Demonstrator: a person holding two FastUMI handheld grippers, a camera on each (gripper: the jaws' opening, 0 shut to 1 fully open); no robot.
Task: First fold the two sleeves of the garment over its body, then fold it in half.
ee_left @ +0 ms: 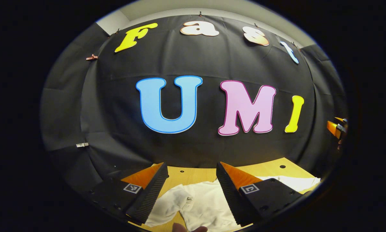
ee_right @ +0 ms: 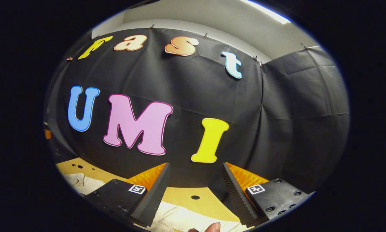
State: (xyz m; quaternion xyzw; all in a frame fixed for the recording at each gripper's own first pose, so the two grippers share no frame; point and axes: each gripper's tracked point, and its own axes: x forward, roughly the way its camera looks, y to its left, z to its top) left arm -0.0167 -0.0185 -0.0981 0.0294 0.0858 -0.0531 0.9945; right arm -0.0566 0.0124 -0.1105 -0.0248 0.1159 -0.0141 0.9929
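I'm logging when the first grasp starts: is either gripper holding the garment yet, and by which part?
Nothing is held. The left gripper and right gripper are both open above the white garment on the table.

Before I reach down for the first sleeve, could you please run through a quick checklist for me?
1. Left gripper open, nothing between the fingers: ok.
2. Right gripper open, nothing held: ok.
3. White garment on the wooden table, below the left gripper: ok.
4. Garment lying flat: not ok, bunched.
5. Sleeves already folded over the body: cannot tell.
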